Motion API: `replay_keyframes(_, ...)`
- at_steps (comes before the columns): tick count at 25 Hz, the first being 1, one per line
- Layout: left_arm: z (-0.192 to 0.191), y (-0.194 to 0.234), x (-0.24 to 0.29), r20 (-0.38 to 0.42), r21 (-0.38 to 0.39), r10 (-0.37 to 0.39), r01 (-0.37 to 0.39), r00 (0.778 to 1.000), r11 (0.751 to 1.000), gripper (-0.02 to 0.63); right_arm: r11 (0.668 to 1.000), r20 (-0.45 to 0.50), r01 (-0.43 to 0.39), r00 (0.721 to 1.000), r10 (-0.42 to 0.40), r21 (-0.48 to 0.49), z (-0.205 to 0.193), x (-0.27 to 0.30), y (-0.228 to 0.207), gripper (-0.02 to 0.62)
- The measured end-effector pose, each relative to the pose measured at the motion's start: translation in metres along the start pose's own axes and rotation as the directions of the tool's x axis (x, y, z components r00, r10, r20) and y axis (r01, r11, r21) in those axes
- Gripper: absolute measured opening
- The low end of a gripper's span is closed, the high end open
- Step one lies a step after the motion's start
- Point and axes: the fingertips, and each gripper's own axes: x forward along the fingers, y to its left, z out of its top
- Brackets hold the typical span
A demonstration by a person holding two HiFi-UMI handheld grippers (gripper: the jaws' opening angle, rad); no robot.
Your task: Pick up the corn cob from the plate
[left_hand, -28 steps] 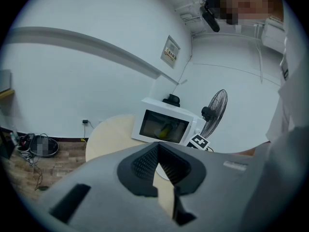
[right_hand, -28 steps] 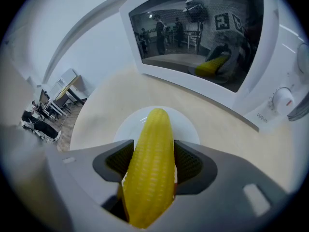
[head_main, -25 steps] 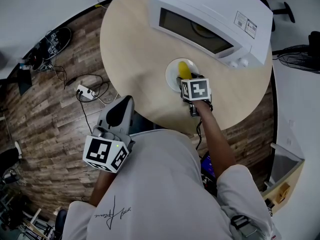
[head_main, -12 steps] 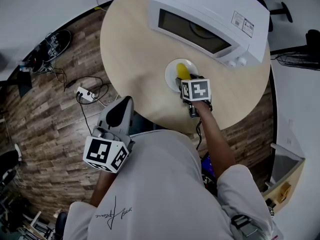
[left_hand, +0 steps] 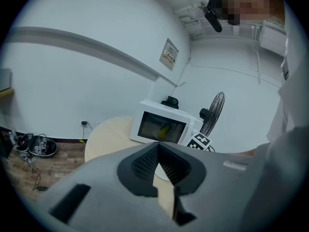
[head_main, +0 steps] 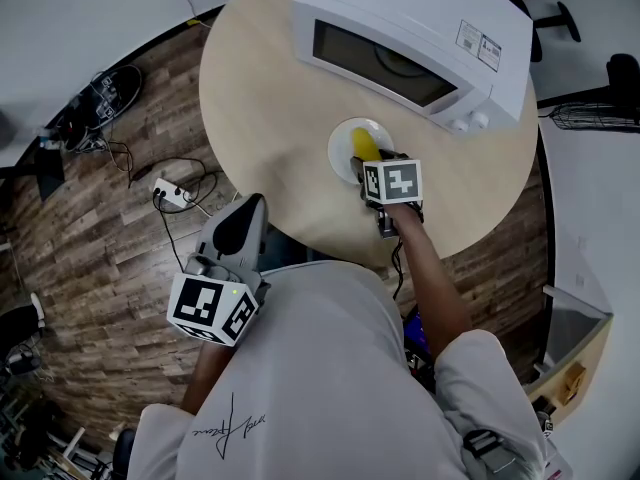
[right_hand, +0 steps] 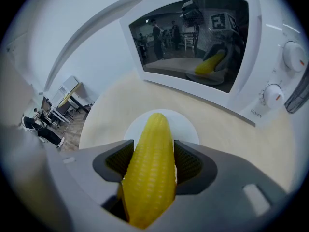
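Round table takes up the upper middle of the head view, white microwave at top right. Left gripper lower left, jaws together, nothing in them. Right gripper over the centre plate, clamped on the corn cob.

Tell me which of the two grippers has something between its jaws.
The right gripper: its jaws clamp the yellow corn cob by the white plate. The left gripper is shut on nothing, held off the table.
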Motion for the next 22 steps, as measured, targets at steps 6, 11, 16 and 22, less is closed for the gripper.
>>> replay_keyframes(6,-0.001,-0.005,0.001,0.003,0.001,-0.007,0.007,1.000,1.000,-0.002,1.000,0.014,-0.002,1.000,0.002,0.004,0.000,-0.006,-0.002,0.273)
replay_keyframes(11,0.000,-0.008,0.002,0.005,0.009,-0.013,0.013,1.000,1.000,-0.002,1.000,0.029,-0.008,1.000,0.008,0.015,0.001,-0.013,-0.004,0.273)
replay_keyframes(16,0.001,-0.009,0.001,0.010,0.011,-0.012,0.012,1.000,1.000,-0.002,1.000,0.050,-0.017,0.999,0.016,0.019,0.003,-0.022,-0.003,0.273)
replay_keyframes(22,0.006,-0.011,-0.001,0.018,0.065,0.009,-0.010,1.000,0.998,-0.002,0.999,0.075,-0.033,0.997,0.030,0.028,0.005,-0.031,-0.001,0.273)
